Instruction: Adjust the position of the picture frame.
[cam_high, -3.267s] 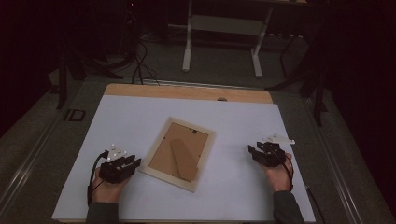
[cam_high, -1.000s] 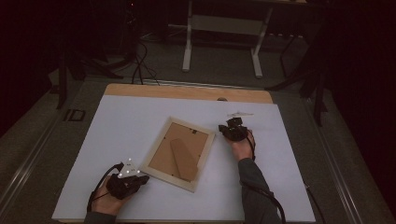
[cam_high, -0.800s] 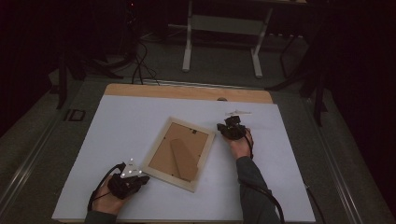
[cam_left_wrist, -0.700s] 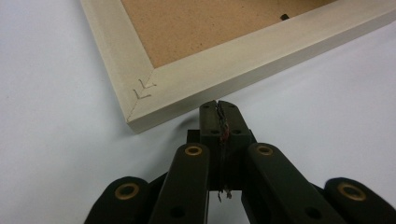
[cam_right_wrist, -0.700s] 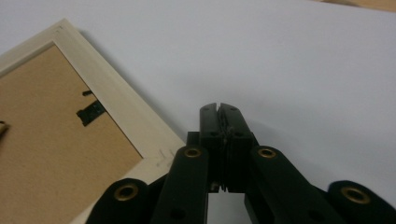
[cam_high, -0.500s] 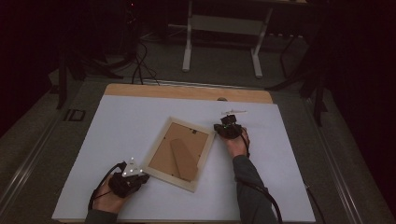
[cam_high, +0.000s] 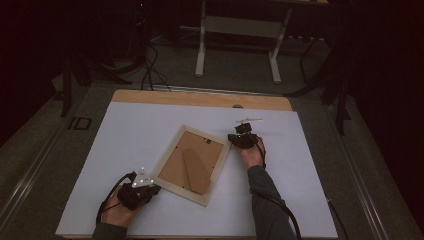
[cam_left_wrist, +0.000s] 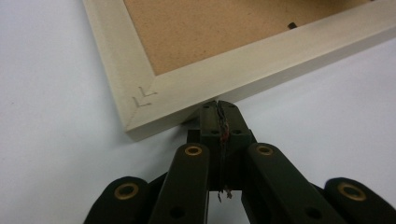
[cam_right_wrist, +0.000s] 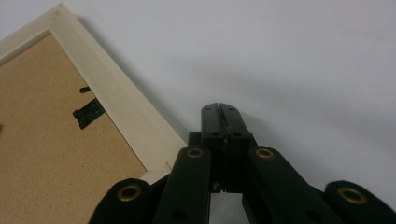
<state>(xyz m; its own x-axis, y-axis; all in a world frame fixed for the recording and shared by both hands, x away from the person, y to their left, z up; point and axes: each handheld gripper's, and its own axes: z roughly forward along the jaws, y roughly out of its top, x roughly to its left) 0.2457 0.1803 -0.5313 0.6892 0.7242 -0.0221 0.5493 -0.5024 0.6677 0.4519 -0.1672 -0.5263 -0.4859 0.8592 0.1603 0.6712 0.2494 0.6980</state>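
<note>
A pale wooden picture frame (cam_high: 192, 162) lies face down on the white table top (cam_high: 125, 140), its brown backing board (cam_left_wrist: 219, 28) up. My left gripper (cam_high: 150, 189) is shut, its tips (cam_left_wrist: 219, 109) against the frame's near-left corner (cam_left_wrist: 140, 100). Beside the frame's far-right corner (cam_right_wrist: 161, 154) my right gripper (cam_high: 237, 138) rests on the table, shut with nothing between its jaws (cam_right_wrist: 219, 112). A small black hanger clip (cam_right_wrist: 88, 112) sits on the backing near that corner.
The wooden table edge (cam_high: 200, 97) runs along the far side. Behind it stand a white metal stand (cam_high: 237, 35) and dark floor cables (cam_high: 150, 65). White surface lies free to the left and right of the frame.
My right hand has shifted from the table's right side in to the frame's far-right corner and edged slightly left. My left hand has moved nearer and stays at the near-left corner.
</note>
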